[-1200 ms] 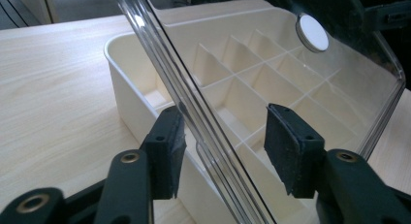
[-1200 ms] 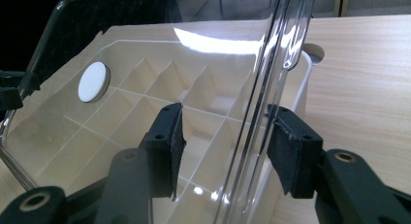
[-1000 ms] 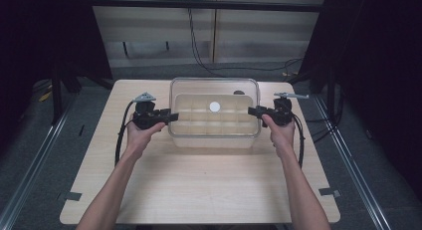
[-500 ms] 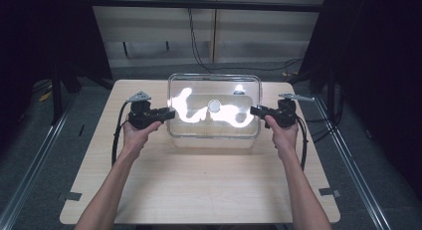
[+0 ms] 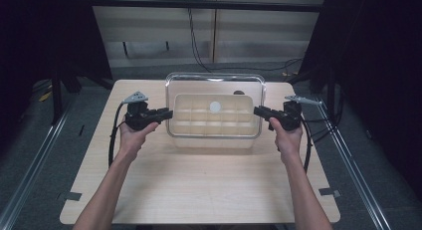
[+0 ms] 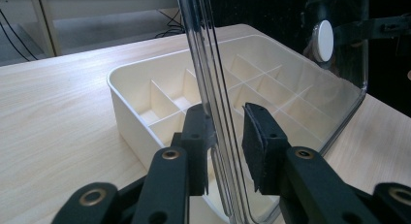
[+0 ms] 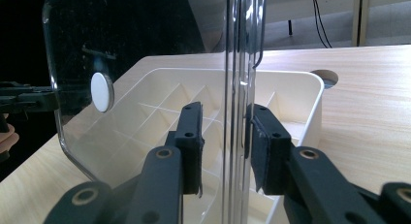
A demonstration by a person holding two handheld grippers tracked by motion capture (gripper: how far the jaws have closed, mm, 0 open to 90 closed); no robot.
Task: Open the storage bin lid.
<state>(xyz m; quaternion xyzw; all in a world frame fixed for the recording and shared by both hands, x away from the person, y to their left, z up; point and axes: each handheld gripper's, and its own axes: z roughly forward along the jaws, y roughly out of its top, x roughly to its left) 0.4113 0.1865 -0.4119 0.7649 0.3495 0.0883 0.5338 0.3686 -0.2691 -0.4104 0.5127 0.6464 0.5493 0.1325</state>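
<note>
Clear lid (image 5: pixel 215 80), lifted over the cream divided tray (image 5: pixel 214 121), is pinched by both just-closing tongs, left (image 5: pixel 168 112) and right (image 5: pixel 258 110).

Clear transparent plastic lid (image 5: pixel 215 85) with a round white knob (image 5: pixel 215 107) at its centre; cream-white plastic divided tray (image 5: pixel 214 121) beneath it. Pale wood-grain table (image 5: pixel 209 185), light beige with fine streaks. Black two-jaw left gripper (image 5: pixel 166 113) and right gripper (image 5: pixel 257 110), each topped by a grey three-cornered plate and trailing black cable.
</note>
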